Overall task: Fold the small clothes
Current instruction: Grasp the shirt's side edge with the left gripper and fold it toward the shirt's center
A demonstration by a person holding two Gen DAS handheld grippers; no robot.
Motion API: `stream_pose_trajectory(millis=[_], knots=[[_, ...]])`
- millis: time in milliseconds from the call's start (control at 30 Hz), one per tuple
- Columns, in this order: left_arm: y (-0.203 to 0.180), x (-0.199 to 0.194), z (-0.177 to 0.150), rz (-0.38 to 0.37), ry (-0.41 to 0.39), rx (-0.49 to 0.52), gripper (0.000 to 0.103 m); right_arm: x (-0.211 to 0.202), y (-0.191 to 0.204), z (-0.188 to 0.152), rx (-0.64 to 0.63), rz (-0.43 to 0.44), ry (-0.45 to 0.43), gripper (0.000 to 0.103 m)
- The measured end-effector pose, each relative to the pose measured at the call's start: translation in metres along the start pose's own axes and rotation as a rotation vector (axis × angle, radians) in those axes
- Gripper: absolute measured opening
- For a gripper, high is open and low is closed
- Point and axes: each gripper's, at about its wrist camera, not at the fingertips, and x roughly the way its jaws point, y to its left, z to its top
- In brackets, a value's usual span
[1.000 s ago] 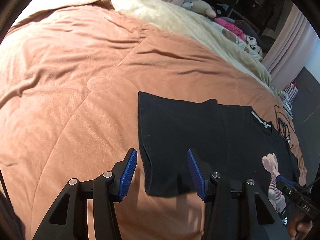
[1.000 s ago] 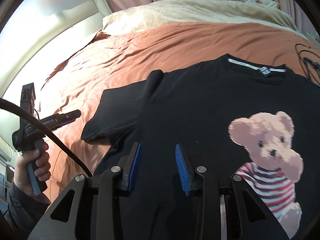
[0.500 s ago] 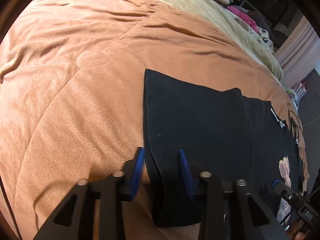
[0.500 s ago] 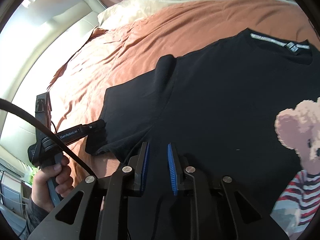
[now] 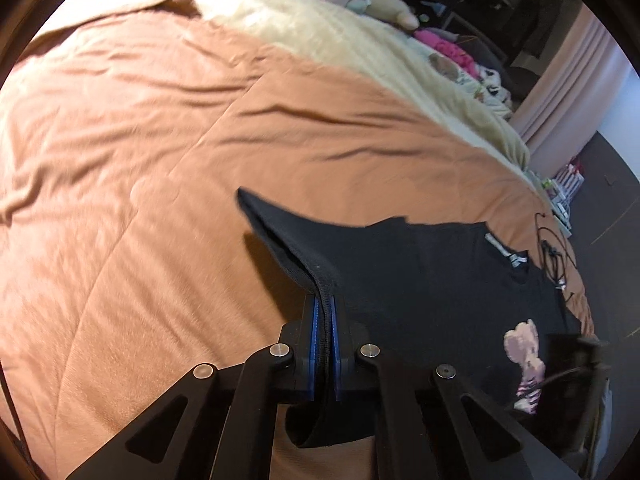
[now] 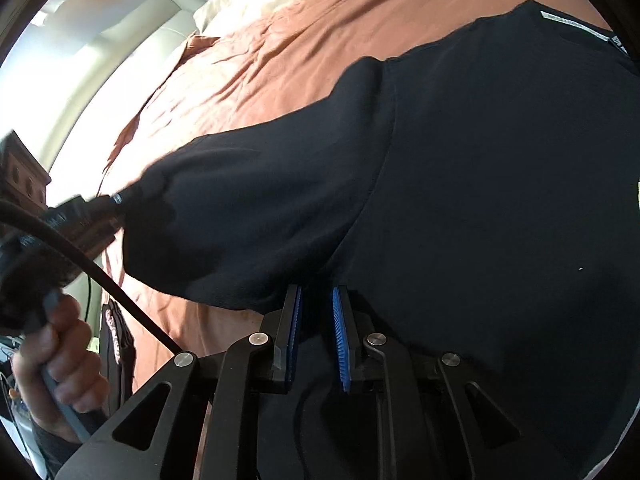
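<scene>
We see the black T-shirt [image 5: 420, 280] lying on the orange bedspread [image 5: 160, 160] of the bed, its white-taped collar toward the far side and a teddy-bear print [image 5: 524, 344] on its front. On the left, the left tool [image 5: 324, 312] has its blue pads pressed tight on the hem of the shirt's sleeve [image 5: 288, 236], and that edge stands lifted off the bedspread in a peak. In the right wrist view the same sleeve stretches out to the left tool, gripped by a hand [image 6: 60, 360] with a black cable running past it. Further right, the right tool [image 6: 316, 312] sits low over the shirt's body with its pads only a narrow gap apart. Dark cloth fills that gap, but we cannot tell whether the pads actually pinch it. Its jaws have just been closing.
</scene>
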Motion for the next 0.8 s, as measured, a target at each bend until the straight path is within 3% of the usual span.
stream_pose_trajectory(millis=[100, 167, 233, 267, 800], knots=[[-0.015, -0.011, 0.006, -0.013, -0.022, 0.026, 0.006, -0.009, 0.0, 0.001, -0.011, 0.01, -0.009, 0.018], [-0.027, -0.017, 0.01, -0.021, -0.03, 0.044, 0.006, -0.018, -0.003, 0.003, -0.009, 0.016, -0.025, 0.032], [-0.037, -0.019, 0.012, -0.028, -0.034, 0.058, 0.006, -0.028, -0.008, 0.003, 0.0, 0.009, -0.053, 0.061], [-0.042, -0.021, 0.013, -0.031, -0.036, 0.064, 0.006, -0.036, -0.011, 0.003, 0.009, 0.008, -0.074, 0.064], [-0.15, -0.019, -0.004, -0.154, -0.005, 0.204, 0.006, -0.096, -0.066, -0.021, 0.122, -0.051, -0.168, 0.066]])
